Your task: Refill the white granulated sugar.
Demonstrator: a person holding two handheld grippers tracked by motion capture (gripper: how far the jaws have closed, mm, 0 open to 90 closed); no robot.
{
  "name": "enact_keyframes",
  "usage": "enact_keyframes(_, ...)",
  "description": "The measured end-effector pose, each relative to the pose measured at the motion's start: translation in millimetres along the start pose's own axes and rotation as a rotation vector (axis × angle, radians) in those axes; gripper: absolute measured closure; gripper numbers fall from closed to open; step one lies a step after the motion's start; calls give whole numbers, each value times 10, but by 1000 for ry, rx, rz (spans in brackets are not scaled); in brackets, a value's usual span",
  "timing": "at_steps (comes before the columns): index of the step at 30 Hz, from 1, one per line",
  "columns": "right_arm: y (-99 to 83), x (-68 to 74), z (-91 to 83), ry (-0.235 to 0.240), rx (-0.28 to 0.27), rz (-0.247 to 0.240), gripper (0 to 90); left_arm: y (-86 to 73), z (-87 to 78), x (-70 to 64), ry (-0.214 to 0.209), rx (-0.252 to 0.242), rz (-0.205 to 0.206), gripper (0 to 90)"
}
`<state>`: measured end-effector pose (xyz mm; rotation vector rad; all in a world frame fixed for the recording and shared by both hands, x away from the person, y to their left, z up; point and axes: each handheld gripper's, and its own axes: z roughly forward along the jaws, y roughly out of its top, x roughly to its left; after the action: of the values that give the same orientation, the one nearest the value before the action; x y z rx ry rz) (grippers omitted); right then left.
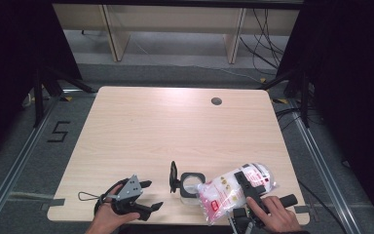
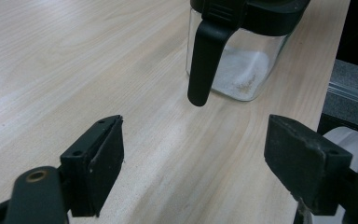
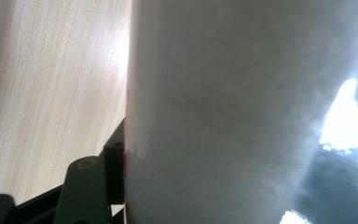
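Note:
A clear glass jar [image 1: 191, 187] with a square black rim stands near the table's front edge, its black lid [image 1: 174, 176] flipped up on the left side. In the left gripper view the jar [image 2: 242, 70] holds a thin layer of white powder, and the lid flap [image 2: 205, 60] hangs down in front. My left gripper [image 1: 151, 195] [image 2: 196, 140] is open and empty, just left of the jar. A plastic bag [image 1: 231, 191] [image 3: 223, 112] of white grains with red print lies tilted right of the jar. My right gripper [image 1: 246, 184] is shut across it; one finger [image 3: 114, 163] presses the bag's side.
The wooden table [image 1: 175, 126] has a round cable hole [image 1: 216, 101] at the back right. A thin black cable loop [image 1: 85, 196] lies by the left hand. The front edge [image 1: 175, 223] runs close under both grippers. A floor mark "5" [image 1: 58, 131] lies left of the table.

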<state>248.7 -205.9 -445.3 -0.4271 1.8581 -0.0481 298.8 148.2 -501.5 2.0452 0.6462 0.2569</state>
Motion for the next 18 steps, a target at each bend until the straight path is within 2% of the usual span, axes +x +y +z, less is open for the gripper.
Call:
enact_keyframes(2,-1,18,-2,6,4,30,401,2,-5,7,2,3,16,197)
enact_keyframes(3,2,17,-12,11,18,31,401,4,-6,13,2,2,26,197)
enact_keyframes(5,1,17,-13,12,21,27,402,1,-4,4,4,3,5,197)
enact_keyframes(7,6,7,-19,6,18,22,401,1,-5,7,3,3,17,197)
enact_keyframes(8,6,5,-19,5,18,19,402,1,-4,5,3,2,13,197)
enact_keyframes(10,8,-26,-10,-1,7,-24,402,-1,1,-3,3,-1,1,197)
enact_keyframes(12,14,-21,-24,9,22,-11,402,-3,1,-3,7,0,6,197)
enact_keyframes(13,9,-30,-16,1,10,-32,402,-3,2,-3,7,-1,5,197)
enact_keyframes(18,17,-45,-23,-4,10,-51,402,-3,1,-6,8,1,5,197)
